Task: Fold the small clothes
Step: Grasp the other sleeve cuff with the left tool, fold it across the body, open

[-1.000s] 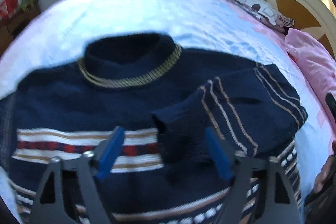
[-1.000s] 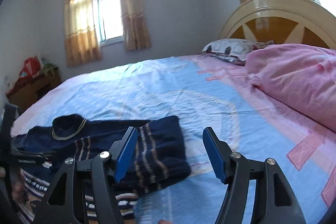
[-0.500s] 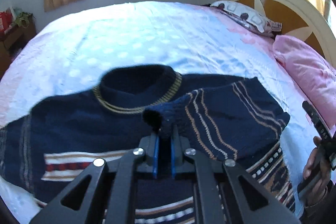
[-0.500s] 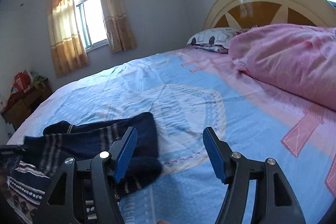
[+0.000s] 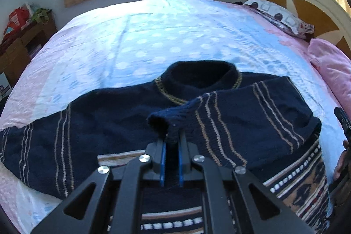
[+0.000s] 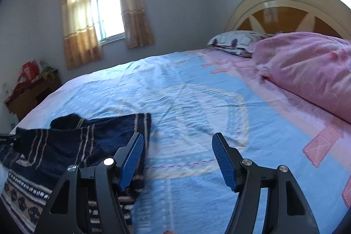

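Note:
A small navy knitted sweater [image 5: 105, 115] with tan stripes and a patterned hem lies flat on the bed, collar away from me. Its right sleeve [image 5: 252, 115] is folded across the chest. My left gripper [image 5: 171, 142] is shut on the sleeve's cuff [image 5: 169, 120] and holds it raised above the chest. In the right wrist view the sweater [image 6: 72, 144] lies at the lower left. My right gripper [image 6: 177, 157] is open and empty over the bedsheet, its left finger [image 6: 131, 159] beside the sweater's right edge.
The bed has a blue and pink sheet [image 5: 166, 36]. A pink duvet [image 6: 311, 71] and a patterned pillow [image 6: 237, 41] lie by the headboard [image 6: 285, 12] on the right. A wooden bedside cabinet [image 5: 19, 43] stands at the far left.
My left gripper closed on the sleeve cuff and lifted it over the chest. My right gripper stayed open and shifted to the right, off the sweater.

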`<state>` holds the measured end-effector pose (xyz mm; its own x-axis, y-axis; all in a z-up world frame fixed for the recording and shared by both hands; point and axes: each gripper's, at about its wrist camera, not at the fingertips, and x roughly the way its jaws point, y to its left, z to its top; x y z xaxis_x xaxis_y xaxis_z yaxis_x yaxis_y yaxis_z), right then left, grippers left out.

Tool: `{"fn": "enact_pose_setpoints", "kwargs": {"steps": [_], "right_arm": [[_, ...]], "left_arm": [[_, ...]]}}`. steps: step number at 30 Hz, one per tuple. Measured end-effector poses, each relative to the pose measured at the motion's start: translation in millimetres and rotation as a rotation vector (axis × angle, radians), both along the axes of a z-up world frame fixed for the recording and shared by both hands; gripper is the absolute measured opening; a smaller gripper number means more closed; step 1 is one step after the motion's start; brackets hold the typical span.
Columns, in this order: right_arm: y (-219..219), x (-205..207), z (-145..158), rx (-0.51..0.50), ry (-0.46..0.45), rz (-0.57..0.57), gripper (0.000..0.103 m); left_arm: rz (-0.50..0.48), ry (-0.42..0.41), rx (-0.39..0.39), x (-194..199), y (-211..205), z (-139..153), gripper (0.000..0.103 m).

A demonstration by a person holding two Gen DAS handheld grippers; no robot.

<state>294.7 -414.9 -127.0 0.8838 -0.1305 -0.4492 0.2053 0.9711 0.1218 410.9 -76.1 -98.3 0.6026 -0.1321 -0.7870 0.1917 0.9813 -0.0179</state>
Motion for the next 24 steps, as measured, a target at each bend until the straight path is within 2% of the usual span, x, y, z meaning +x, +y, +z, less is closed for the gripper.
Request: {"fn": "enact_pose_setpoints", "kwargs": {"steps": [8, 10, 13, 17, 20, 21, 22, 24], "right_arm": [[49.8, 13.7, -6.3, -0.101, 0.057, 0.246, 0.066], [63.3, 26.2, -14.6, -0.113, 0.123, 0.339, 0.066], [75.0, 49.3, -36.0, -0.118, 0.281, 0.410, 0.066], [75.0, 49.0, -42.7, -0.045, 0.378, 0.499, 0.066], [84.4, 31.3, -35.3, -0.133, 0.398, 0.552, 0.066], [85.9, 26.4, -32.4, -0.139, 0.399, 0.567, 0.066], [84.7, 23.4, -28.3, -0.123, 0.382, 0.570, 0.066], [82.0, 24.1, -17.4, -0.085, 0.325, 0.533, 0.066]], "left_arm": [[0.063, 0.041, 0.020, 18.8, 17.6, -29.2, 0.009], [0.071, 0.053, 0.031, 22.2, 20.0, -37.8, 0.010], [0.089, 0.073, 0.025, 24.9, 24.7, -47.9, 0.013], [0.119, 0.062, 0.032, 23.4, 30.8, -52.8, 0.018], [0.133, 0.047, 0.030, 17.7, 35.7, -52.9, 0.029], [0.141, 0.045, 0.038, 15.3, 37.1, -52.6, 0.038], [0.147, 0.038, 0.042, 13.3, 39.4, -52.0, 0.047], [0.160, 0.028, 0.029, 10.6, 45.7, -49.0, 0.054]]}}
